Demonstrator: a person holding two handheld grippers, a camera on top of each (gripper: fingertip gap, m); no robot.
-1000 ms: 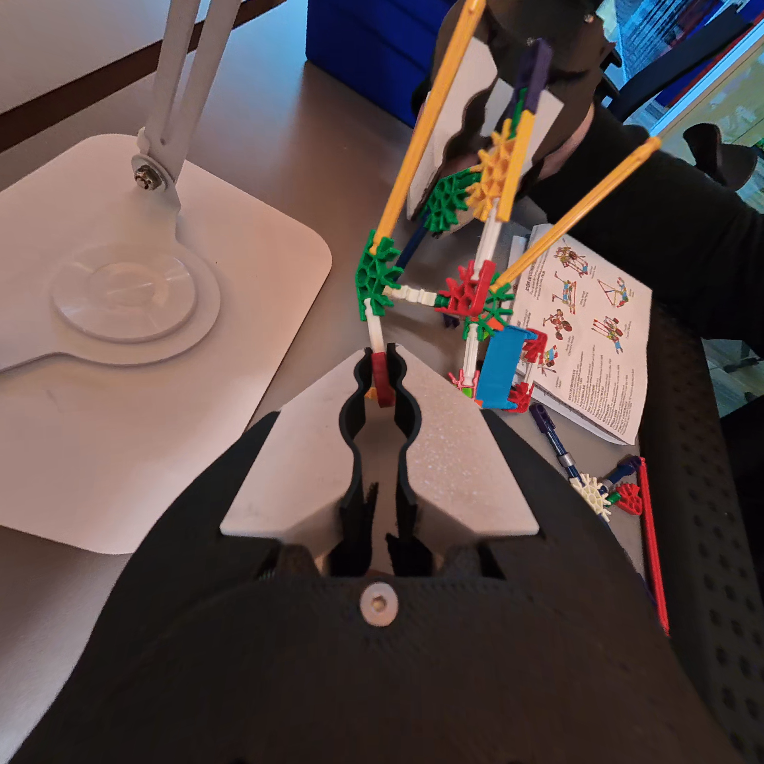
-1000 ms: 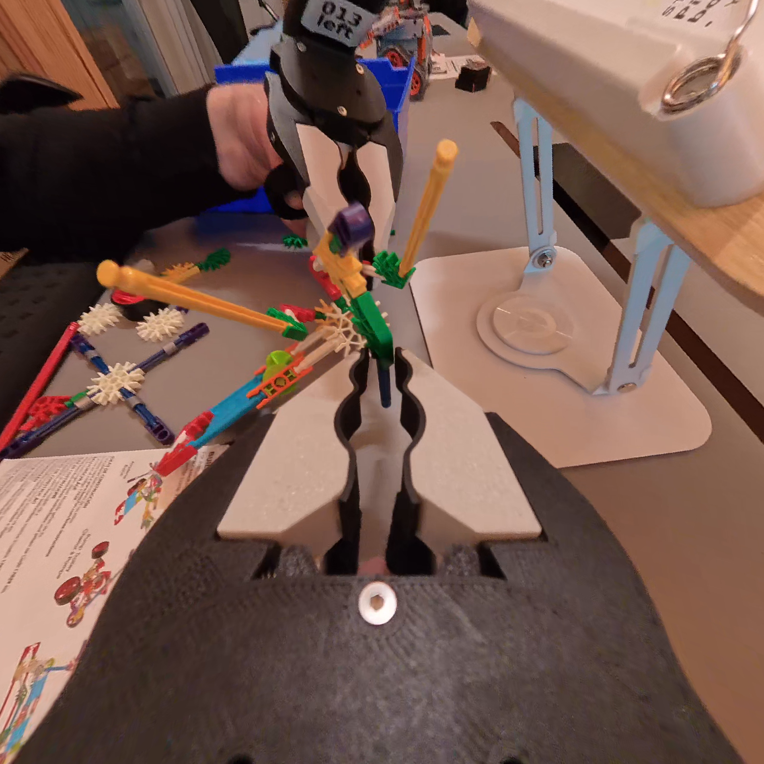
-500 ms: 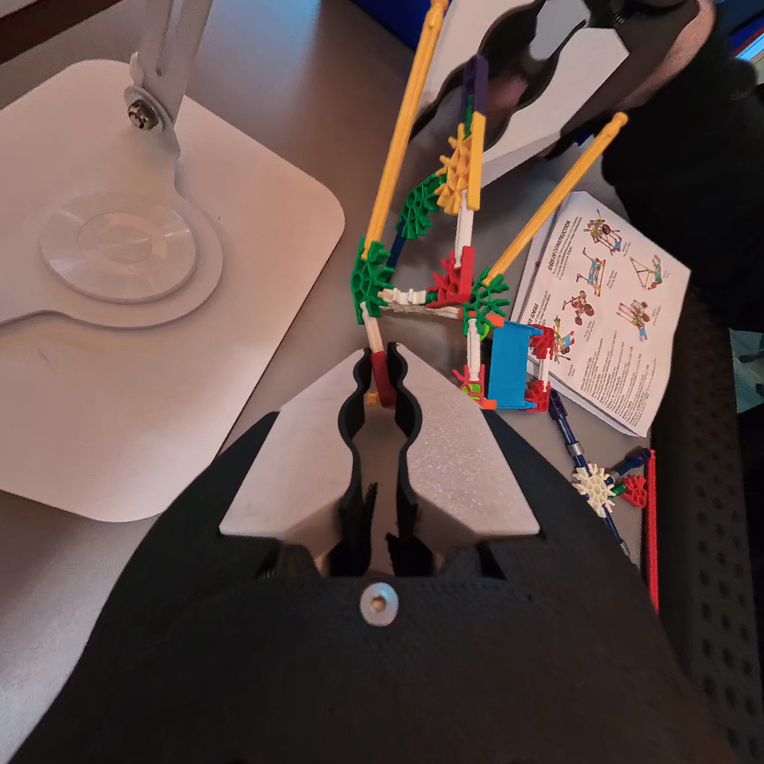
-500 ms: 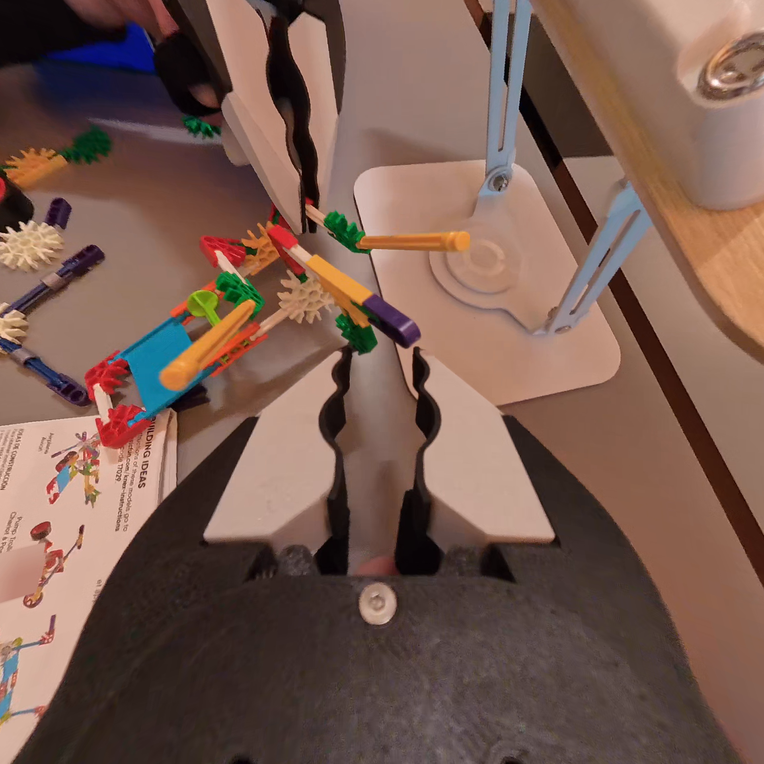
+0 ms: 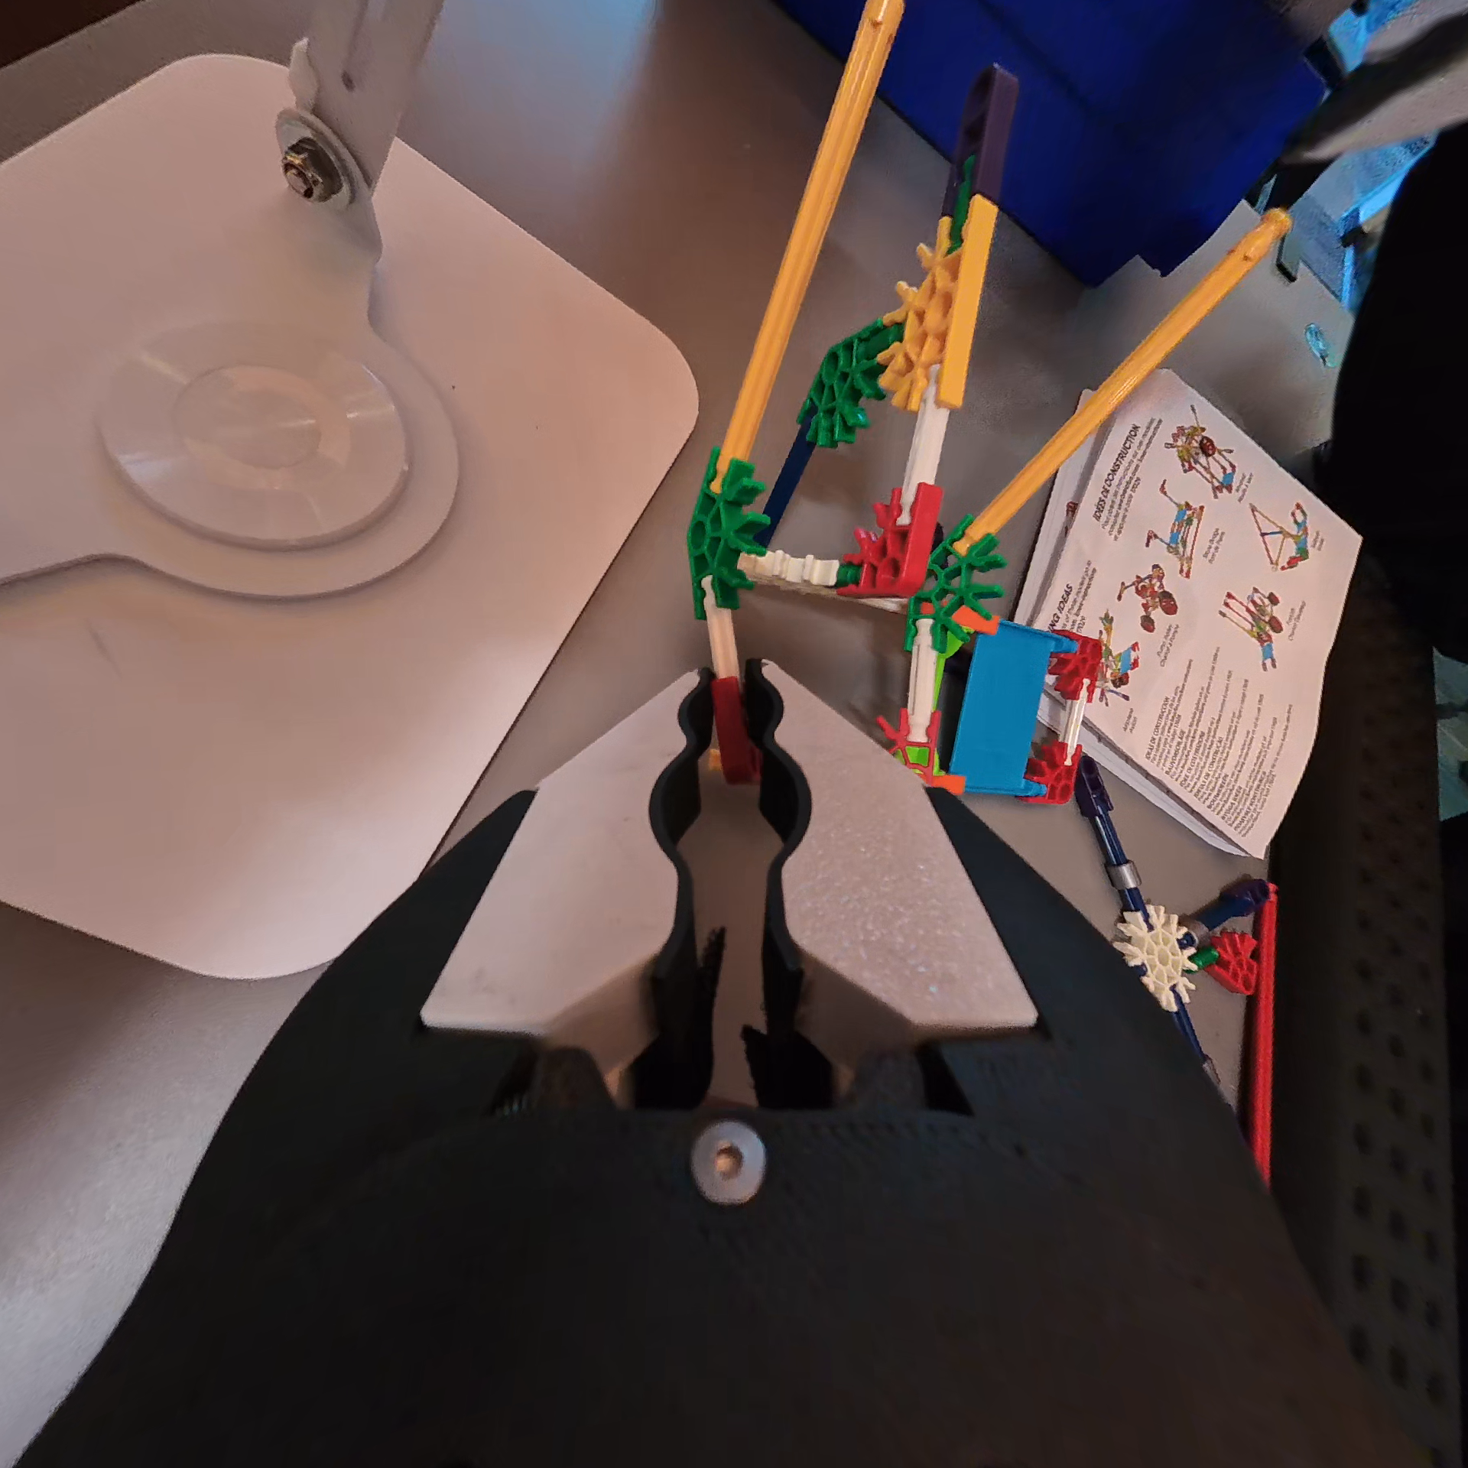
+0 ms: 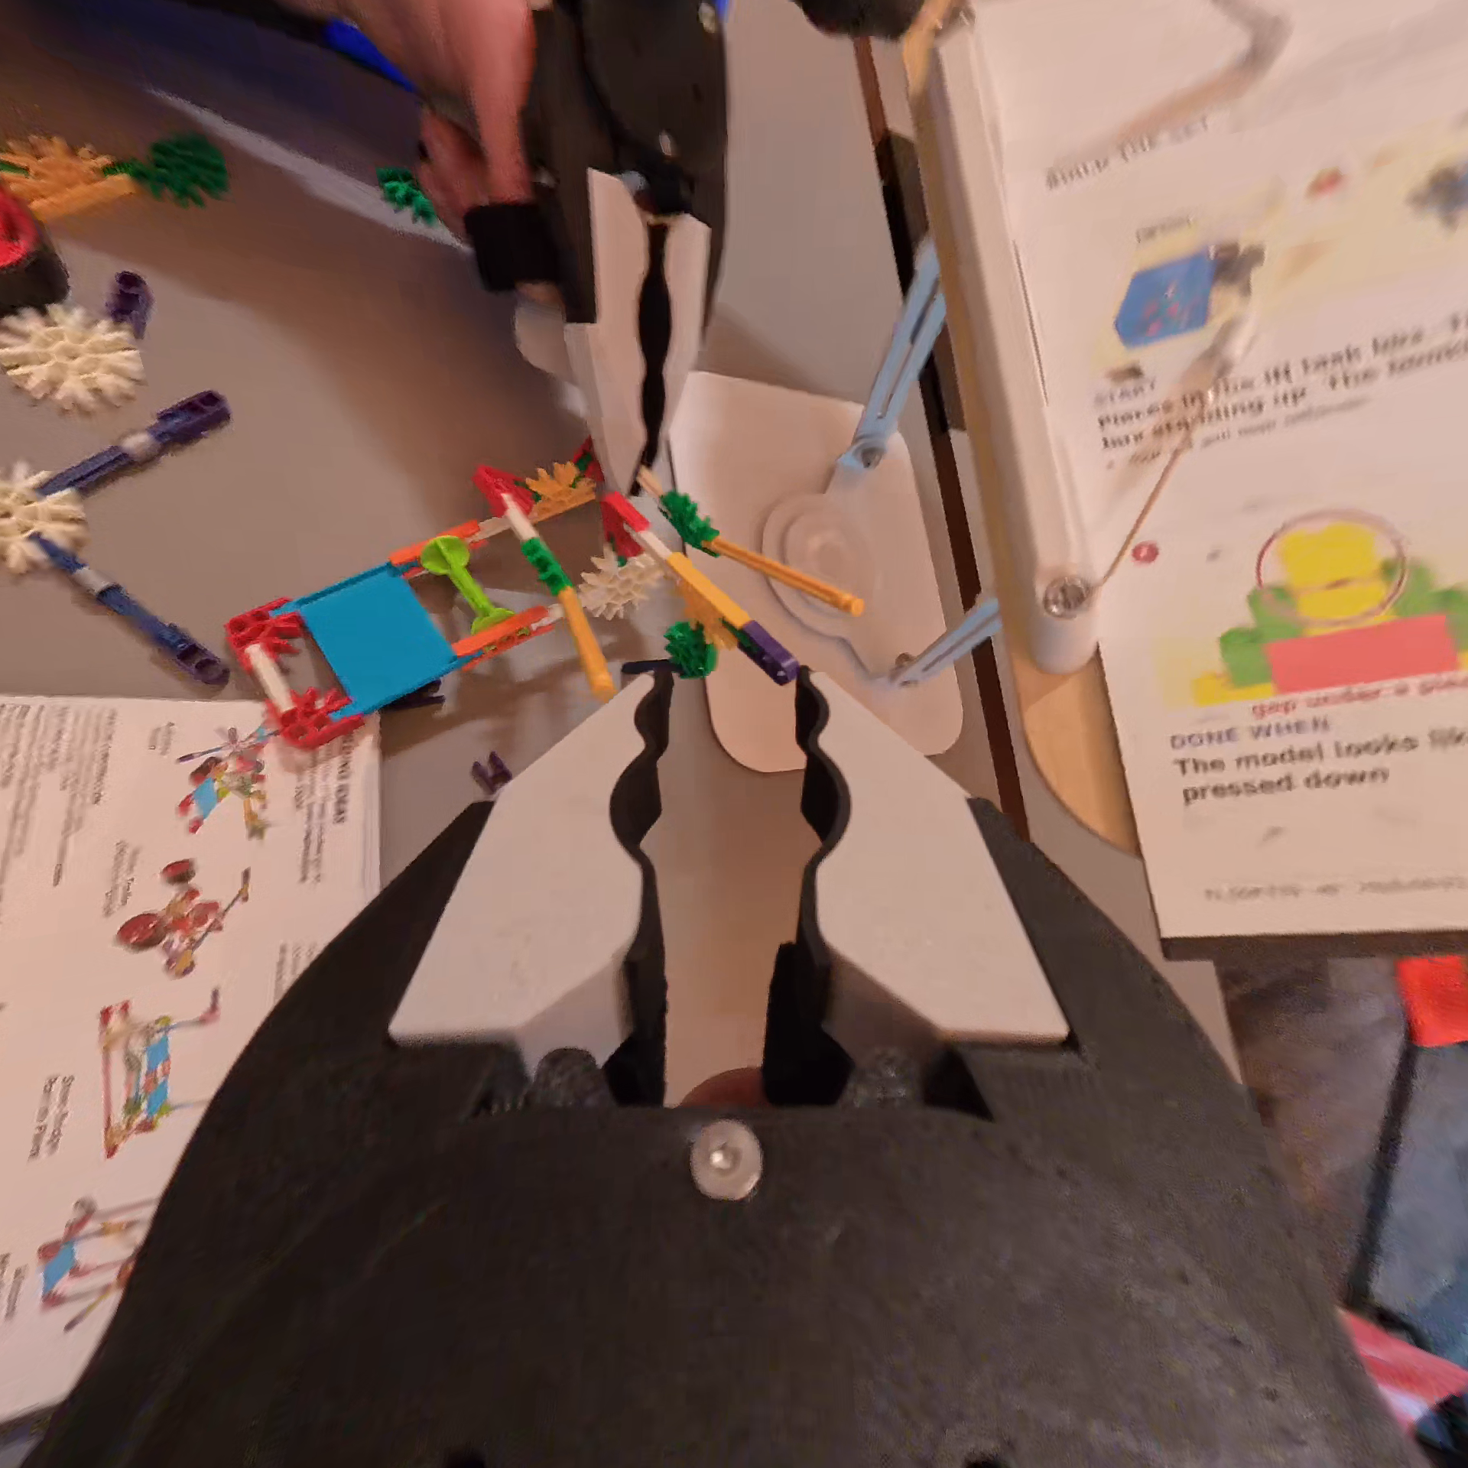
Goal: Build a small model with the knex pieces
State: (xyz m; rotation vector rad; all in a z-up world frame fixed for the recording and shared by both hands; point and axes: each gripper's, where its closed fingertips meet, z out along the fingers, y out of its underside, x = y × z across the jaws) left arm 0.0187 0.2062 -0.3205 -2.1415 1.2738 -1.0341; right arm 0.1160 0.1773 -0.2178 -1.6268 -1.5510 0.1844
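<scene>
A rod-and-connector toy model (image 5: 890, 548) has yellow rods, green, red and yellow connectors and a blue panel (image 5: 997, 703). My left gripper (image 5: 732, 691) is shut on a red connector (image 5: 732, 735) at the model's near end and holds it tilted over the grey table. In the right wrist view the model (image 6: 516, 588) hangs from the left gripper (image 6: 642, 469), which a hand holds. My right gripper (image 6: 727, 691) is open and empty. Its fingertips sit just short of the model's green connector (image 6: 689, 650) and purple rod end (image 6: 766, 651).
A white stand base (image 5: 278, 477) lies left of the model, with a blue bin (image 5: 1112, 103) behind. An instruction booklet (image 5: 1191, 604) and loose rods and connectors (image 5: 1160, 953) lie to the right. A printed sheet on a board (image 6: 1271, 477) stands at the right. White snowflake connectors (image 6: 71, 357) lie far left. One gripper's finger ends stand about 15 cm off the other's.
My right gripper has opened, let go of the model and drawn back from it. My left gripper has kept its hold on the red connector, and the model has tilted down toward the table.
</scene>
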